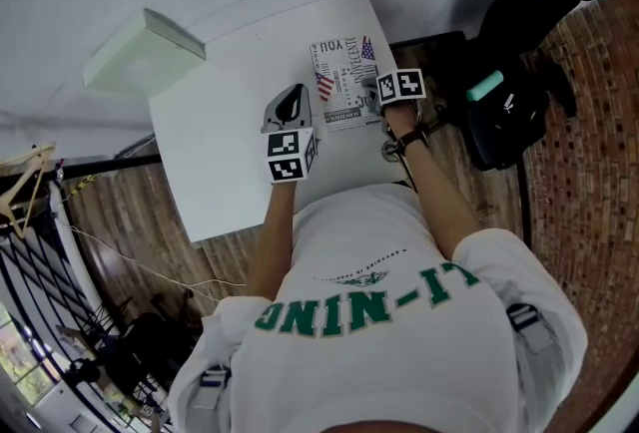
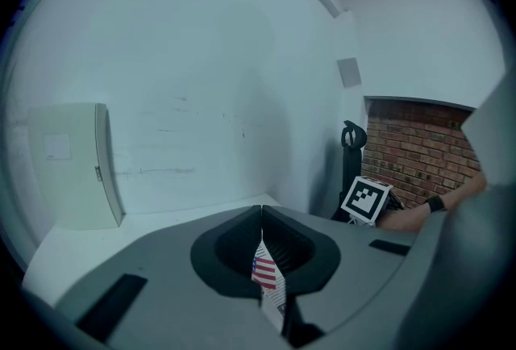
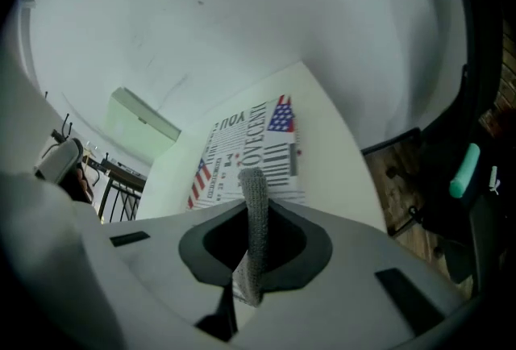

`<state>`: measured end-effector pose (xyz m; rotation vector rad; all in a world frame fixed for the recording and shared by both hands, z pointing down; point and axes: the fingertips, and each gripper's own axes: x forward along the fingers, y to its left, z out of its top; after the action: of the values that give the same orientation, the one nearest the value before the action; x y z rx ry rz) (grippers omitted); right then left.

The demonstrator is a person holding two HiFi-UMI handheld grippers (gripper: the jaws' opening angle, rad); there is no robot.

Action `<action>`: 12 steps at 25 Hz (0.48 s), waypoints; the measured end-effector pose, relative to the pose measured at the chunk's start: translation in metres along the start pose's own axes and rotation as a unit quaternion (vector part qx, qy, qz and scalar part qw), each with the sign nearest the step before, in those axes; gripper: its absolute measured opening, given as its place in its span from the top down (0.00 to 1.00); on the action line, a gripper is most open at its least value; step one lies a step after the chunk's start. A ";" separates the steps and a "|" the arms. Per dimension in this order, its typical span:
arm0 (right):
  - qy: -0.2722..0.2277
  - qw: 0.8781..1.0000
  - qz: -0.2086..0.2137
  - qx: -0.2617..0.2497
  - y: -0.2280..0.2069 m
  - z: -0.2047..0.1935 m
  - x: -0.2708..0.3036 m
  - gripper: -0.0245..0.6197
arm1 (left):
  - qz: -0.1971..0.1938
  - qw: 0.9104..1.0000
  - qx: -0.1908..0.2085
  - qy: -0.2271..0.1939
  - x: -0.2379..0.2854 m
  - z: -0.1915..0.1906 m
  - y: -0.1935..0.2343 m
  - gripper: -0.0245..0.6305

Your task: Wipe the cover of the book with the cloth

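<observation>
The book [image 1: 344,82], its cover printed with black text and small US flags, lies flat at the far right of the white table [image 1: 230,152]. My left gripper [image 1: 296,100] is at the book's left edge. In the left gripper view its jaws [image 2: 262,215] are shut, with a flag-printed bit of the book [image 2: 266,272] pinched between them. My right gripper [image 1: 389,94] hovers over the book's near right corner, mostly hidden under its marker cube. In the right gripper view its jaws [image 3: 253,197] are shut on a strip of grey cloth [image 3: 256,219], with the book [image 3: 242,155] just ahead.
A pale green box [image 1: 145,50] sits on the table's far left corner. A black chair with a bag [image 1: 519,92] stands right of the table on the brick-pattern floor. A clothes rack [image 1: 30,182] is at the left. A white wall runs behind the table.
</observation>
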<state>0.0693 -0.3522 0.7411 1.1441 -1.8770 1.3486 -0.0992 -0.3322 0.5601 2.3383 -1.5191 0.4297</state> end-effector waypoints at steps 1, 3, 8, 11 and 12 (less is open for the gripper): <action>-0.009 1.000 -0.003 0.015 -0.011 0.001 -0.007 0.91 | -0.003 1.000 0.000 -0.001 0.002 0.001 -0.002 0.94; -0.025 0.999 0.008 0.047 -0.025 0.003 -0.015 0.91 | -0.007 1.000 0.000 -0.002 0.005 0.001 -0.005 0.94; -0.030 0.997 0.011 0.063 -0.027 0.002 -0.016 0.91 | -0.016 1.000 -0.003 -0.005 0.007 0.001 -0.011 0.94; -0.014 0.998 0.042 0.043 0.010 0.001 -0.005 0.91 | -0.013 1.000 -0.006 -0.007 0.006 0.002 -0.009 0.94; -0.008 0.997 0.063 0.033 0.030 -0.001 0.001 0.91 | -0.010 1.000 -0.007 -0.007 0.006 0.002 -0.008 0.94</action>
<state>0.0425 -0.3475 0.7281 1.0875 -1.9585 1.4844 -0.0891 -0.3347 0.5599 2.3494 -1.4989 0.3978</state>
